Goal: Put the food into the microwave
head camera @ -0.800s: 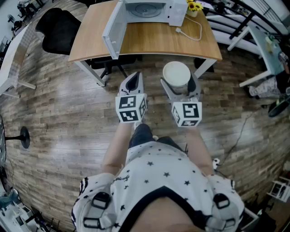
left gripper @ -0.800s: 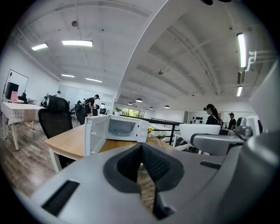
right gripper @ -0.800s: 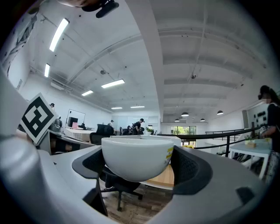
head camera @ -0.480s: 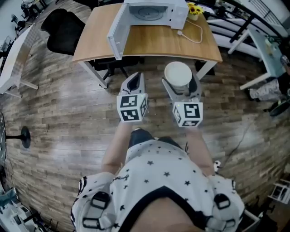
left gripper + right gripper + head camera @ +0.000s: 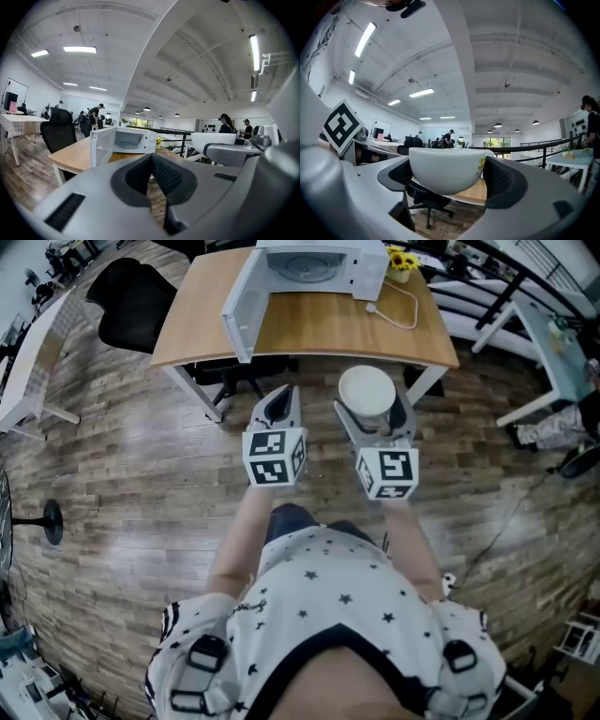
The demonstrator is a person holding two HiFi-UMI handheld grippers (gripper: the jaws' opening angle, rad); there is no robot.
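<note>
A white microwave stands at the far edge of a wooden table, its door swung open to the left and its cavity empty. In the left gripper view the microwave shows ahead. My right gripper is held level over the floor in front of the table, shut on a white bowl. The bowl sits between both pads. Its contents are hidden. My left gripper hangs beside it, shut and empty, pads together.
A white cable with plug and yellow flowers lie right of the microwave. A black office chair stands left of the table, another under it. White desks are at the right. People stand far off.
Both grippers and the bowl have edged slightly toward the table. The right gripper's hold on the bowl is unchanged.
</note>
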